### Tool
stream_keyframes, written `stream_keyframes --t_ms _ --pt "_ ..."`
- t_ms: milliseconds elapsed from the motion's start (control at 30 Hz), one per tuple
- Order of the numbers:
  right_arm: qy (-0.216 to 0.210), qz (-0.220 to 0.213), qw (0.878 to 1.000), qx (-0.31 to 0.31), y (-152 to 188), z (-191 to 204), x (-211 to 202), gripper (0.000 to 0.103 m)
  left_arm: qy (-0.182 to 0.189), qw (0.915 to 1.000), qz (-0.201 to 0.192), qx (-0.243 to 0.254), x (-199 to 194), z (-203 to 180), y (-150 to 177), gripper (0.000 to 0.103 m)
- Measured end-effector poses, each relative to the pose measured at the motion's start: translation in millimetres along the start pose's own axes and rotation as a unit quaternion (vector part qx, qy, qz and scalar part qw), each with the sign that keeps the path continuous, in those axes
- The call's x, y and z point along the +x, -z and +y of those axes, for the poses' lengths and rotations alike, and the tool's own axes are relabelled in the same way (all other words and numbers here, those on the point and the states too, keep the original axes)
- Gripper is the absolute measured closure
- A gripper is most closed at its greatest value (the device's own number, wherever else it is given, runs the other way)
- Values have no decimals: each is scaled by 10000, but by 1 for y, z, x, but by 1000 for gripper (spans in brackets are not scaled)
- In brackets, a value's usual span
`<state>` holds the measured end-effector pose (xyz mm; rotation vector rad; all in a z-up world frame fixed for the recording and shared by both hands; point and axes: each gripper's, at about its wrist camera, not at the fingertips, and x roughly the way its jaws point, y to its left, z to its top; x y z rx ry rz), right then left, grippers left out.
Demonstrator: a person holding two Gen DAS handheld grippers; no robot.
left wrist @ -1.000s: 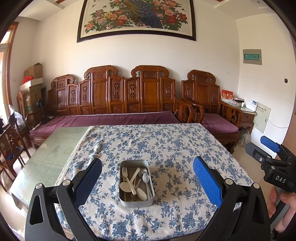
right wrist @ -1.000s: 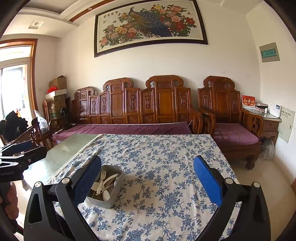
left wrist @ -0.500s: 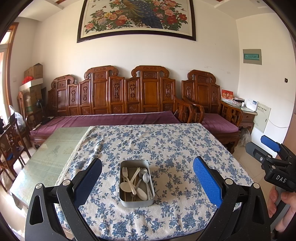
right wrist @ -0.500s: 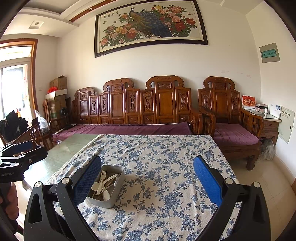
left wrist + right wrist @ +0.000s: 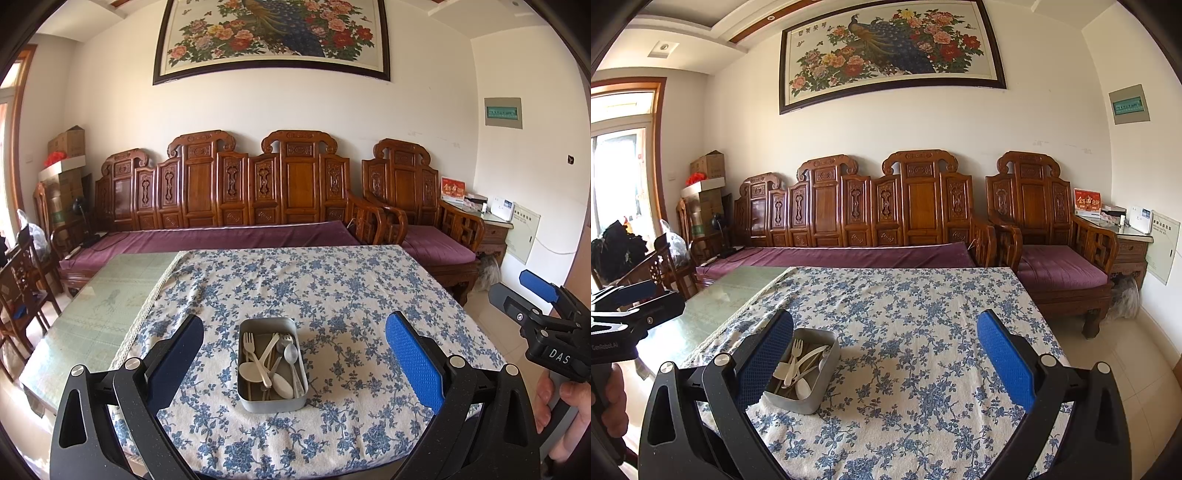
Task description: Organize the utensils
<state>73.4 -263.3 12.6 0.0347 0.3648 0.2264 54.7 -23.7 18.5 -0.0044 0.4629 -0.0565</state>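
A grey metal tin (image 5: 271, 400) sits on the blue-flowered tablecloth (image 5: 332, 288). It holds white plastic forks and spoons and a metal spoon (image 5: 291, 353), piled together. My left gripper (image 5: 293, 354) is open and empty, held above the table with the tin between its fingers in view. My right gripper (image 5: 884, 356) is open and empty, to the right of the tin (image 5: 812, 397), which shows by its left finger. The right gripper also shows at the right edge of the left wrist view (image 5: 535, 314).
The cloth covers the right part of a green glass-topped table (image 5: 96, 310). A carved wooden sofa with purple cushions (image 5: 221, 236) stands behind the table. Wooden chairs (image 5: 18, 295) stand at the left. Tiled floor (image 5: 1126, 369) lies to the right.
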Motion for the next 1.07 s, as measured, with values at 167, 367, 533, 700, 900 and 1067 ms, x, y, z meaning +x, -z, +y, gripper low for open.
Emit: stream_keyframes --t_ms 167,367,533,700,900,1067 --pt "-1 -3 10000 -7 1 0 0 3 0 10000 -4 -3 0 0 0 8" --pt "-5 -1 10000 -4 1 0 0 3 -2 10000 -1 -1 0 0 0 8" --pt "-1 -6 10000 -2 1 0 0 3 5 10000 -4 -1 0 -1 0 8" --pt "-7 2 10000 -3 1 1 0 3 4 10000 -1 -9 0 -1 0 8" --pt "-3 -2 10000 -2 0 1 0 3 34 10000 4 -14 0 -1 0 8" --pt "-4 4 10000 -5 0 1 0 3 39 10000 13 -22 0 1 1 8"
